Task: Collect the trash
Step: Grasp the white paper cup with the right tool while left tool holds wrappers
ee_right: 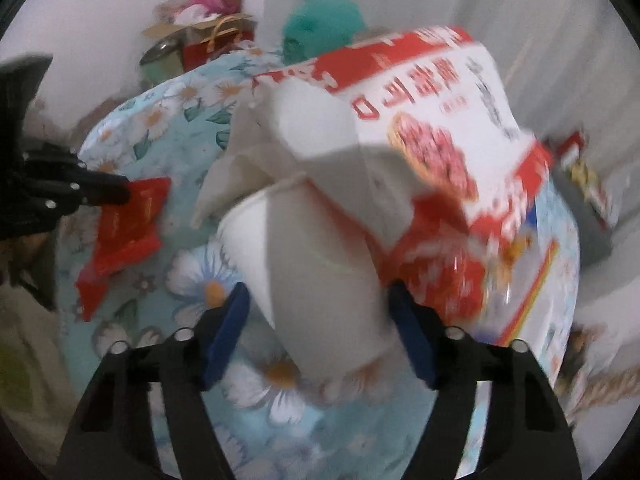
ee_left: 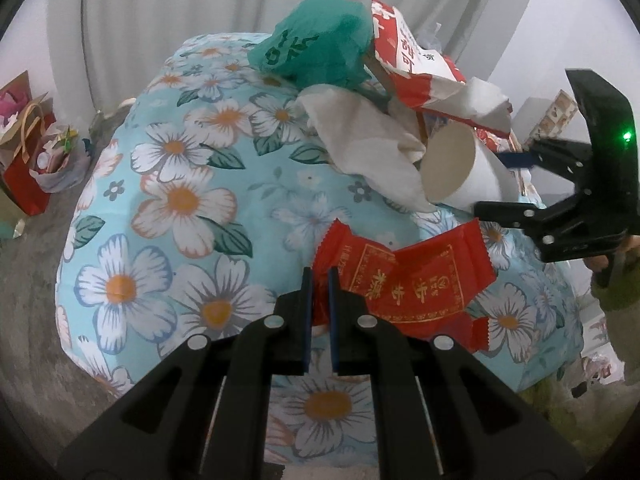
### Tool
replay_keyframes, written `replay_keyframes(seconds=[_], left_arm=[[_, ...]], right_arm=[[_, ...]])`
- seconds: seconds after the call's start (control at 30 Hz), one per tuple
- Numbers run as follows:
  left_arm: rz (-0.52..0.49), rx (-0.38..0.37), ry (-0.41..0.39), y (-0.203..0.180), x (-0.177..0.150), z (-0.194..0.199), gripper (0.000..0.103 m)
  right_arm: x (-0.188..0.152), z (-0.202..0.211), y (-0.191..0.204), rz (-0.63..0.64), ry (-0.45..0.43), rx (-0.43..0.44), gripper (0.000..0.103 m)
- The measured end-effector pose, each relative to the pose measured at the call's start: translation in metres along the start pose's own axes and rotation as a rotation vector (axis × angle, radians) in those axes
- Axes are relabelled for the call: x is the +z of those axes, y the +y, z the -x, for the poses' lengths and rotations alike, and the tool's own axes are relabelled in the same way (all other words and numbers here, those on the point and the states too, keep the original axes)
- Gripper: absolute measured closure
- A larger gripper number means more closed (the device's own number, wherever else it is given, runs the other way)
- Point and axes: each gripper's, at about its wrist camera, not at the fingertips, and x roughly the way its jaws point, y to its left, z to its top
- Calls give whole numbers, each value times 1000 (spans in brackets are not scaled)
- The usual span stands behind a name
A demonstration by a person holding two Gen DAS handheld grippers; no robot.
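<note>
Trash lies on a round table under a blue floral cloth (ee_left: 168, 208). My left gripper (ee_left: 319, 280) is shut on the edge of a red snack wrapper (ee_left: 416, 280), which also shows in the right wrist view (ee_right: 128, 220). My right gripper (ee_right: 320, 312) has its fingers on both sides of a white paper cup (ee_right: 320, 272) lying on its side; the cup (ee_left: 460, 168) and right gripper (ee_left: 500, 184) show in the left wrist view. Behind the cup lie crumpled white paper (ee_left: 368, 140), a red-and-white package (ee_right: 440, 120) and a green bag (ee_left: 320, 40).
Red and brown gift bags (ee_left: 28, 152) stand on the grey floor to the left of the table. A white curtain (ee_left: 200, 8) hangs behind. More boxes sit at the far right edge (ee_right: 588, 184).
</note>
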Motion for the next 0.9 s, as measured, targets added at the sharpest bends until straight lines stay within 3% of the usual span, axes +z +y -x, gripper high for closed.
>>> replay_keyframes(seconds=[0.23,0.33,0.43,0.5,0.63,0.9], left_arm=[[15,-11,-2,3,-1,-2,98],[29,-20,1,5,1,-5,98],[32,-26,0,6,2,-5,98],[32,-26,-3,6,2,-4,98],[36,-25,-10,7,4,-3,98],[38,-23,-6,7,4,-2,98]], right_arm=[[-56,29,-27,-322,90,185,40],[-77,31,-28,-404,127,243,40],[-81,37,-31,-425,91,216,39],[-81,41,-33,-436,61,172,31],[-77,46,-38,-476,-1,126,30],[-72,58,-45,-566,-116,117,30]])
